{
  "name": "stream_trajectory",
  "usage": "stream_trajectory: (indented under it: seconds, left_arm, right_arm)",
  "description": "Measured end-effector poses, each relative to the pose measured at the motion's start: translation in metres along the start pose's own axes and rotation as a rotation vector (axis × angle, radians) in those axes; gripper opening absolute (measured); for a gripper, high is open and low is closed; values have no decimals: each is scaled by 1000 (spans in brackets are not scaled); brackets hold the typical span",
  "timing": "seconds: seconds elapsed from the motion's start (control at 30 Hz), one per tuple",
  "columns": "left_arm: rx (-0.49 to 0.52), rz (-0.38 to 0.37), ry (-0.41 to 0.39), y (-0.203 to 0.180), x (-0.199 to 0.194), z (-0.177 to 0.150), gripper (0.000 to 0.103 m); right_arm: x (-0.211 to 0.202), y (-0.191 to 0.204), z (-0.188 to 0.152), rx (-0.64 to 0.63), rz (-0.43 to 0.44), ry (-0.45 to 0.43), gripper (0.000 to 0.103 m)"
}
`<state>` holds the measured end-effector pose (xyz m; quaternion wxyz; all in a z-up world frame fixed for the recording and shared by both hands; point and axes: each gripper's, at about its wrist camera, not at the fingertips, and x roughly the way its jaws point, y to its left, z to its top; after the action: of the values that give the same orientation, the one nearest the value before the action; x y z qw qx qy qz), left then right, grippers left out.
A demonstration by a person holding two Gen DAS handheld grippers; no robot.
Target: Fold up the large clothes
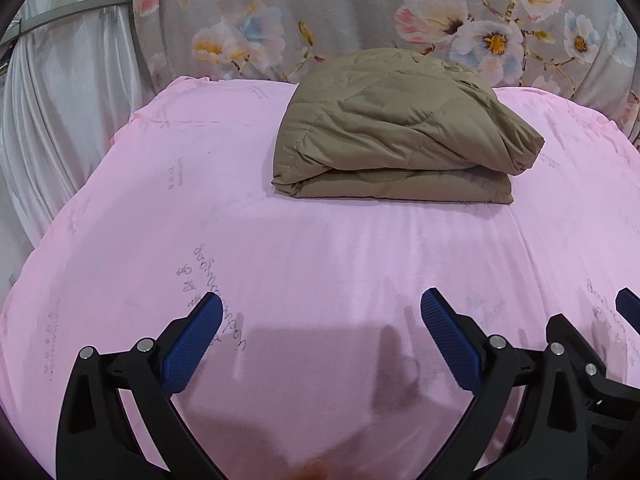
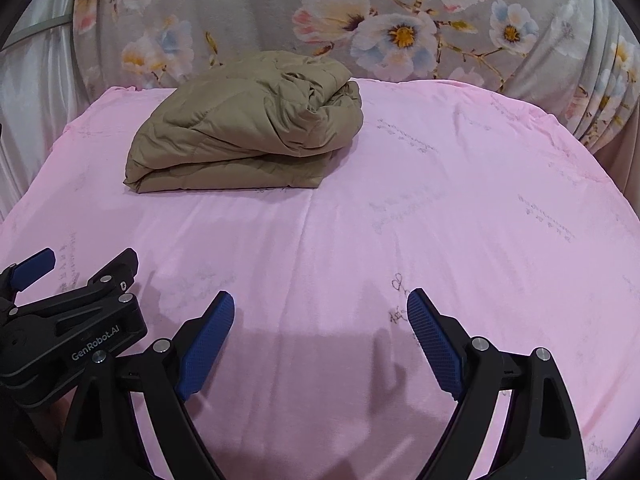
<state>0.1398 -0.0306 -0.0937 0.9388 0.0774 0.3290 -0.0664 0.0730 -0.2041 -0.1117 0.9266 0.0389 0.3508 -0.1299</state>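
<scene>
With both sets of fingers spread and empty above the near edge of the pink bed sheet (image 1: 120, 208), I judge the fold finished; my left gripper (image 1: 322, 336) and right gripper (image 2: 320, 336) should hang clear and snag nothing. Toward the far edge, the tan quilted garment (image 1: 396, 128) lies in a squat, puffy, layered bundle.

Folded tan jacket (image 1: 404, 128) lies on pink sheet (image 1: 160, 220) — left gripper (image 1: 322, 312) fingers (image 1: 192, 344) spread, empty.
</scene>
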Motion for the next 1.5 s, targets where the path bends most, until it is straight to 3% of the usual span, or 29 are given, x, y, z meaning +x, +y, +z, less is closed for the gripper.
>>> stream_trajectory:
  seconds: [1.5]
  left_arm:
    - [8,22,-20,3,-3,1,97]
  right_arm:
    - [-1,0,0,2,1,-6,86]
